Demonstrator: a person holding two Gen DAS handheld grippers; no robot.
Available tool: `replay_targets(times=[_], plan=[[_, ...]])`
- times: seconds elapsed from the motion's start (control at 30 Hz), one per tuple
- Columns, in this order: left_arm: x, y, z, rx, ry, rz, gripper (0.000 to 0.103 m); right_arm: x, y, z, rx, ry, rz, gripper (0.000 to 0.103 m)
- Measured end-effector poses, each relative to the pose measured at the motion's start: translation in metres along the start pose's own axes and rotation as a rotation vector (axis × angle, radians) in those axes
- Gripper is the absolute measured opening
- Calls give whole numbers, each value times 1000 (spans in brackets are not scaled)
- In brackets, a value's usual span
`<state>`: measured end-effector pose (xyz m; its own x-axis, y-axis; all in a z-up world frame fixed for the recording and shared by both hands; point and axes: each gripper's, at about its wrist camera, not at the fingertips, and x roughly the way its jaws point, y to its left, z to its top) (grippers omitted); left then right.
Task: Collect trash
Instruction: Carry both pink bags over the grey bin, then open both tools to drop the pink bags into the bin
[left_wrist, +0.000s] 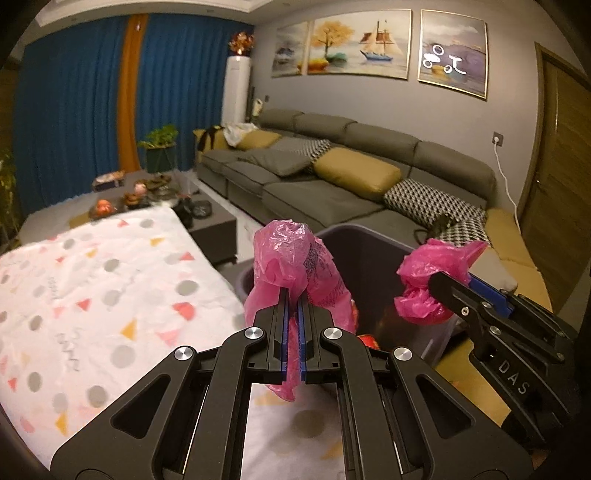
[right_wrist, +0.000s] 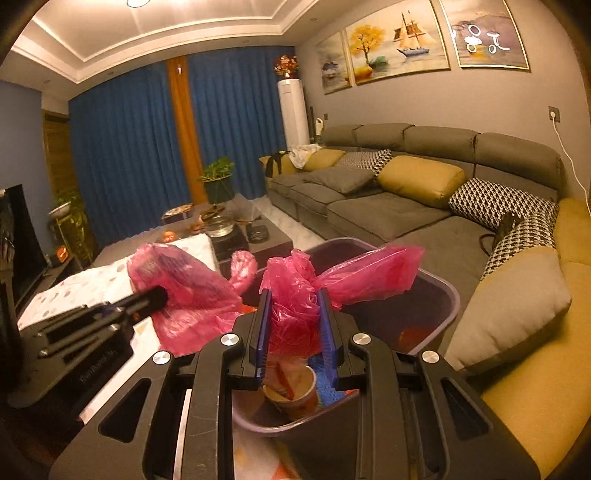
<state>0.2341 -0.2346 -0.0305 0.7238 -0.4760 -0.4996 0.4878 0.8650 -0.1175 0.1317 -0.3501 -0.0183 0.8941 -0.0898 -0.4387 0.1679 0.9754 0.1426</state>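
A pink plastic trash bag (left_wrist: 295, 258) hangs over a grey-purple trash bin (left_wrist: 369, 258). My left gripper (left_wrist: 294, 295) is shut on one bunched part of the bag, above the bin's left rim. My right gripper (right_wrist: 293, 295) is shut on another bunched part of the bag (right_wrist: 295, 306), above the bin (right_wrist: 439, 295). The right gripper also shows in the left wrist view (left_wrist: 439, 291), and the left gripper in the right wrist view (right_wrist: 155, 295). A paper cup (right_wrist: 295, 391) and other rubbish lie inside the bin.
A table under a white cloth with coloured dots (left_wrist: 103, 295) stands left of the bin. A grey sofa with yellow and patterned cushions (left_wrist: 332, 177) runs along the right. A dark low table with several items (left_wrist: 155, 192) stands beyond.
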Motion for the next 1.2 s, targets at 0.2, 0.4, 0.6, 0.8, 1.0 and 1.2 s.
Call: replay_targets(times=[0.2, 0.4, 0.6, 0.8, 1.0, 1.2], plan=[[17, -11, -3, -5, 16, -92, 7, 7, -5, 3, 15, 15, -13, 26], [19, 2, -10, -35, 20, -87, 64, 14, -11, 7, 30, 25, -21, 27], [0, 19, -11, -78, -22, -44, 83, 18, -7, 7, 30, 32, -23, 27], [-11, 22, -11, -90, -36, -27, 87, 16, -7, 7, 38, 28, -18, 43], [-31, 28, -18, -85, -77, 36, 94, 12, -8, 7, 45, 20, -26, 49], [-50, 35, -19, -72, -88, 110, 97, -4, 0, 5, 18, -21, -47, 75]])
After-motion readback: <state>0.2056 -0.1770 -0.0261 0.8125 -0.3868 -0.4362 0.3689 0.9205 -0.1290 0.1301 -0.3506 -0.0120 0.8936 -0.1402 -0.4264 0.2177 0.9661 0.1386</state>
